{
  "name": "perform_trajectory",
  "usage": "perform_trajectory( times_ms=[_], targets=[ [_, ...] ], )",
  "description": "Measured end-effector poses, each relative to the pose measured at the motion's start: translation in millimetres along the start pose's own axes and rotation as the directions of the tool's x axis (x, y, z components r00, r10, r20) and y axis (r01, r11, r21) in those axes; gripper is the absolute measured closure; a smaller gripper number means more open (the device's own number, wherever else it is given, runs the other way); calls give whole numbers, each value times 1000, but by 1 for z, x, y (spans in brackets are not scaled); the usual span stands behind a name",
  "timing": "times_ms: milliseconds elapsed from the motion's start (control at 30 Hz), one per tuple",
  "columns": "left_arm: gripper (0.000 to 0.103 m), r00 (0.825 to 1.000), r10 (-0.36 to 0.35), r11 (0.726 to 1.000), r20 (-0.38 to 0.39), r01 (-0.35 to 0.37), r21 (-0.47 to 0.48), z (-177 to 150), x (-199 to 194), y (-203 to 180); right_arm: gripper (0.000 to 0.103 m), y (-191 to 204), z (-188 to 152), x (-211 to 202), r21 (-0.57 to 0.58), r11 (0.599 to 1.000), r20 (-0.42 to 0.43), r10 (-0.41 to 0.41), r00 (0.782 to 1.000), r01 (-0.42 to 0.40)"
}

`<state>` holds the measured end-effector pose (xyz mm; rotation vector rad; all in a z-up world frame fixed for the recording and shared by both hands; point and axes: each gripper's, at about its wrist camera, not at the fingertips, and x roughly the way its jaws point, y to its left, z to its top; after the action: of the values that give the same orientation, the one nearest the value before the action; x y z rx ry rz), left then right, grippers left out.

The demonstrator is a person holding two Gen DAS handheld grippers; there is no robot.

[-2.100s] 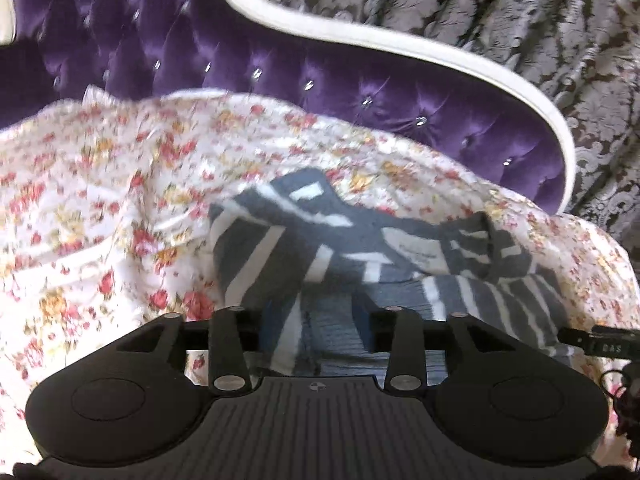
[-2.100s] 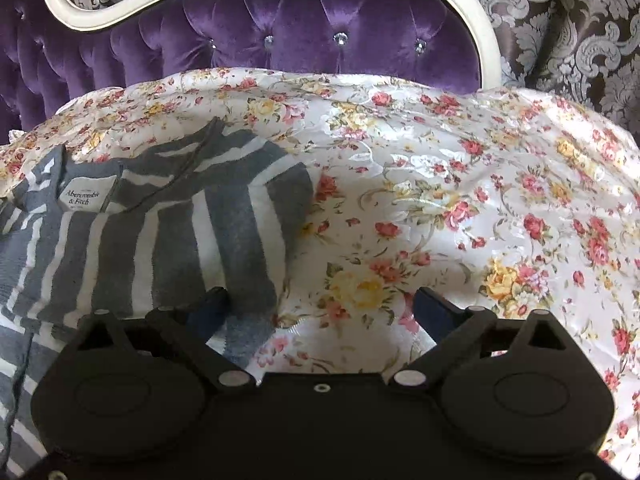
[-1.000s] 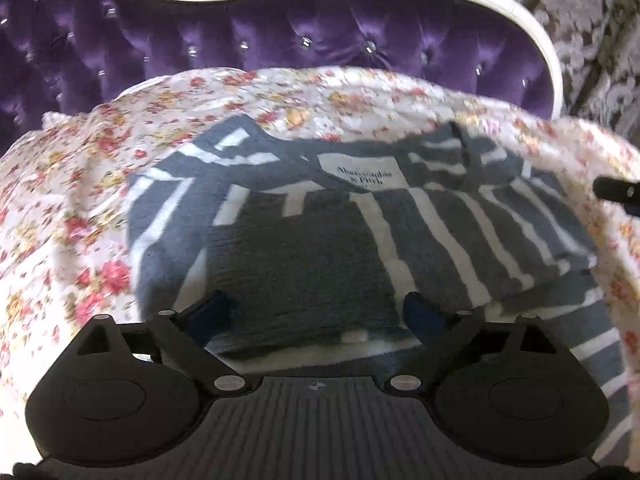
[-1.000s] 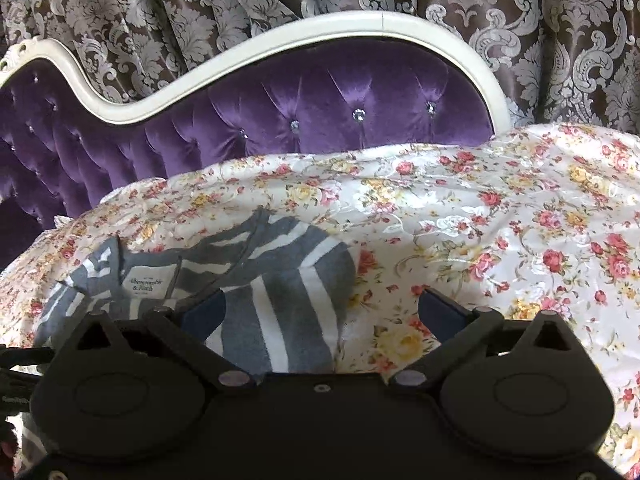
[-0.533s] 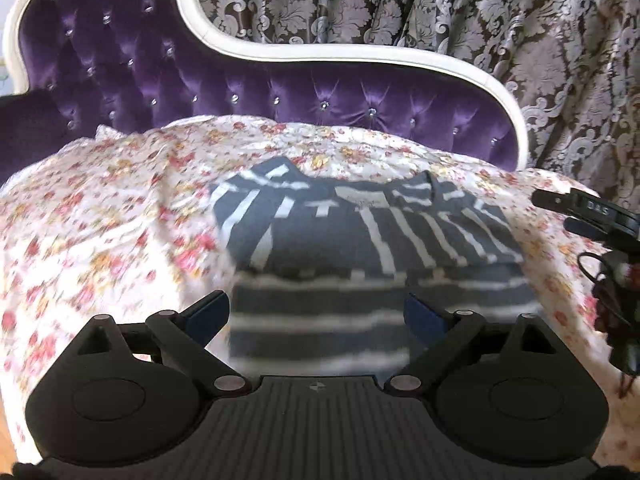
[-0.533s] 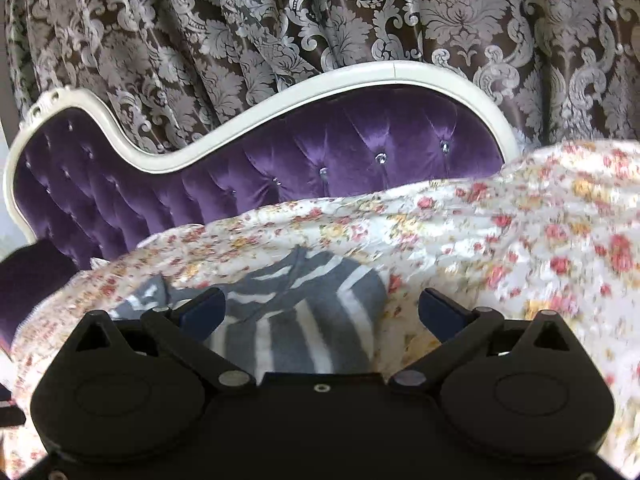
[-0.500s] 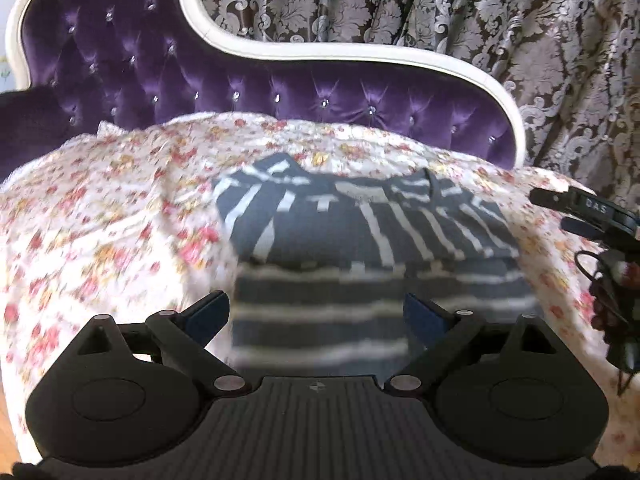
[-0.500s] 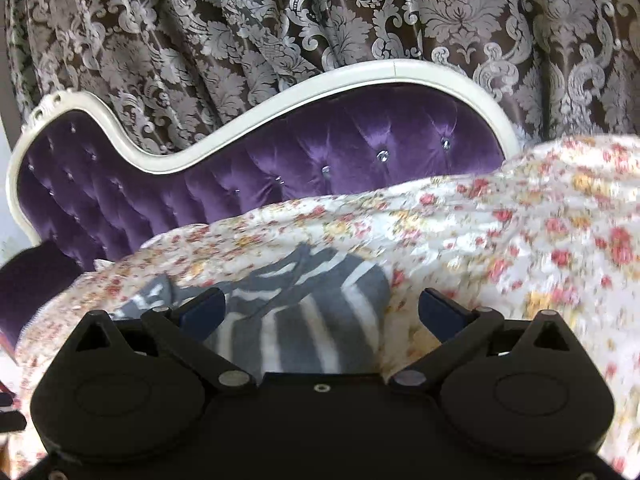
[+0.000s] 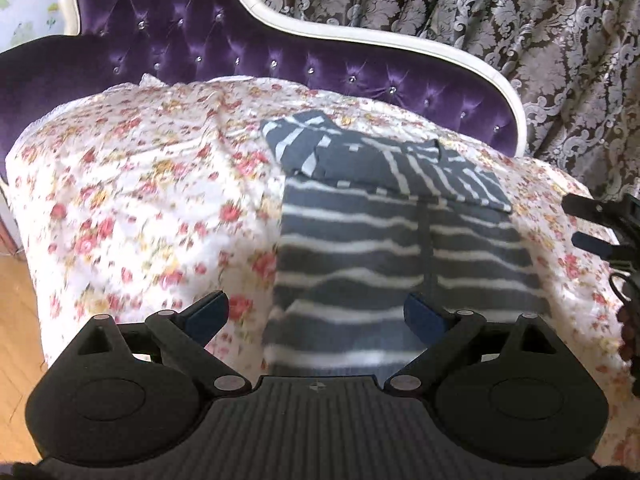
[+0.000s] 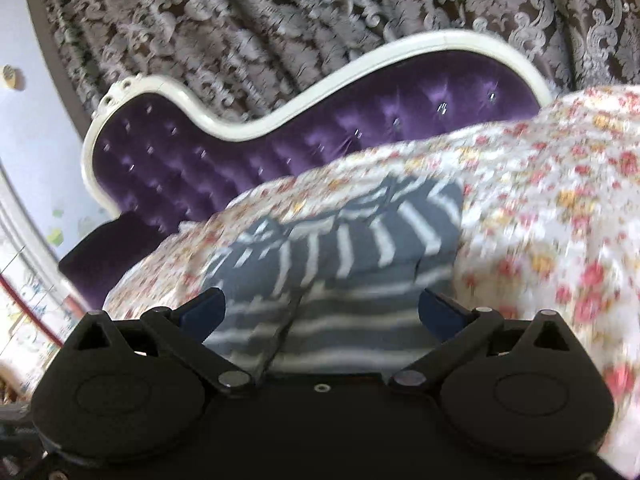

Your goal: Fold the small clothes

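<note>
A grey shirt with white stripes [image 9: 384,236] lies flat on the floral sheet [image 9: 140,200], its sleeves and top folded in over the body. It also shows in the right wrist view [image 10: 352,272]. My left gripper [image 9: 316,316] is open and empty, held above the shirt's near hem. My right gripper [image 10: 320,308] is open and empty, held back over the shirt's near end. Its black fingertips [image 9: 592,224] show at the right edge of the left wrist view.
A purple tufted sofa back with a white frame [image 9: 360,36] rises behind the sheet, with patterned curtains [image 9: 520,20] beyond. Wooden floor [image 9: 16,320] shows at the left. The sheet drops off at its near and left edges.
Both grippers have pulled back and up from the shirt. The left one let go of the folded part, which now lies flat. More of the sofa and curtains is in view.
</note>
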<state>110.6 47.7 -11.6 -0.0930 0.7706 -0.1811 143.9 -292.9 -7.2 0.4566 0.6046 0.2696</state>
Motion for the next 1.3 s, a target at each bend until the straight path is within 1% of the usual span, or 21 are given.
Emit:
perform_trajectory(
  times_ms=[167, 400, 500, 600, 733, 900, 1067, 1233, 1300],
  targets=[
    [8, 1000, 5, 1000, -1, -5, -4, -22, -10, 6, 0, 12, -26, -16, -9, 1000, -54, 5, 999, -5],
    [8, 1000, -9, 1000, -28, 9, -6, -49, -15, 12, 0, 20, -58, -41, -35, 998, -98, -51, 994, 47],
    [8, 999, -11, 1000, -45, 11, 13, -57, -12, 10, 0, 22, -68, -47, -57, 995, -123, -90, 988, 83],
    [8, 998, -20, 1000, -54, 21, 14, -59, -8, 10, 0, 21, -74, -51, -64, 993, -147, -109, 983, 101],
    [8, 997, -41, 999, -63, 41, 3, -59, -2, 10, 0, 22, -81, -49, -81, 989, -204, -136, 969, 121],
    [8, 996, -54, 998, -70, 55, 19, -56, 6, 7, 0, 17, -84, -46, -78, 984, -232, -176, 957, 162],
    [8, 994, -58, 997, -90, 62, 41, -53, 13, 5, 0, 11, -82, -37, -60, 985, -279, -173, 945, 163],
    [8, 991, -61, 996, -117, 68, 56, -53, 20, 4, 0, 6, -81, -22, -64, 984, -362, -180, 914, 169],
    [8, 990, -69, 996, -126, 76, 52, -52, 23, 5, 0, 3, -80, -20, -45, 986, -380, -165, 910, 160]
  ],
)
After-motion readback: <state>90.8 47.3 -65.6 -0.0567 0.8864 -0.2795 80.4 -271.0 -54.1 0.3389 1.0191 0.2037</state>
